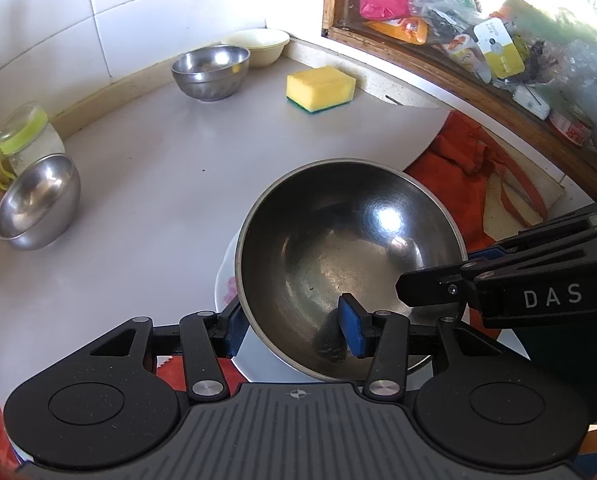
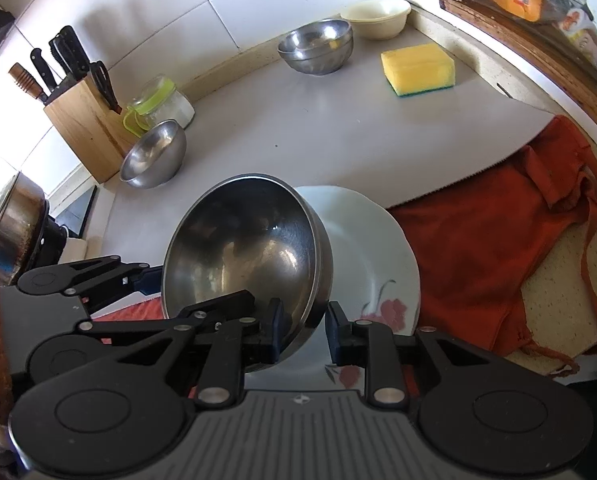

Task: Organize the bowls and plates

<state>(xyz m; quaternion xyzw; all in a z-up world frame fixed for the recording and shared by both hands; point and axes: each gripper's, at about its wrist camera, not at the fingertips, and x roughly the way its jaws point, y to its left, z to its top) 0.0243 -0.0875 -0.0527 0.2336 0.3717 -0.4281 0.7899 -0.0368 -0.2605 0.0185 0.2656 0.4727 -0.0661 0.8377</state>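
Two grippers meet at one steel bowl (image 1: pixel 350 256), which is tilted above a white plate (image 2: pixel 378 248) with a red flower print, near the front edge of the grey counter (image 1: pixel 158 160). The left gripper (image 1: pixel 294 330) straddles the near rim of this bowl: one blue pad lies inside the bowl and the other outside, against the wall. The pads are still fairly wide apart, so I judge it only partly closed, and I cannot tell if it really pinches the rim. The right gripper (image 2: pixel 304 336) comes from the other side. One finger is inside the bowl, the other is outside with a small visible gap to the wall, so its jaws look open and it holds nothing.

The bowl lies straight ahead of both grippers, with its opening turned toward the left one (this is the relation that matters for the next move). Its lower edge appears to rest on the plate or just above it; I cannot decide which.

The tilted bowl is empty. Far back in the corner stands a stack of steel bowls (image 2: pixel 316 50), beside a cream bowl (image 2: pixel 378 18), both apparently empty. Another steel bowl (image 2: pixel 154 156) leans against a glass jar (image 2: pixel 160 102) with a green lid, next to a knife block (image 2: pixel 82 120). A yellow sponge (image 2: pixel 418 68) lies well apart from the plate, and an orange cloth (image 2: pixel 498 240) lies just to the right of it.
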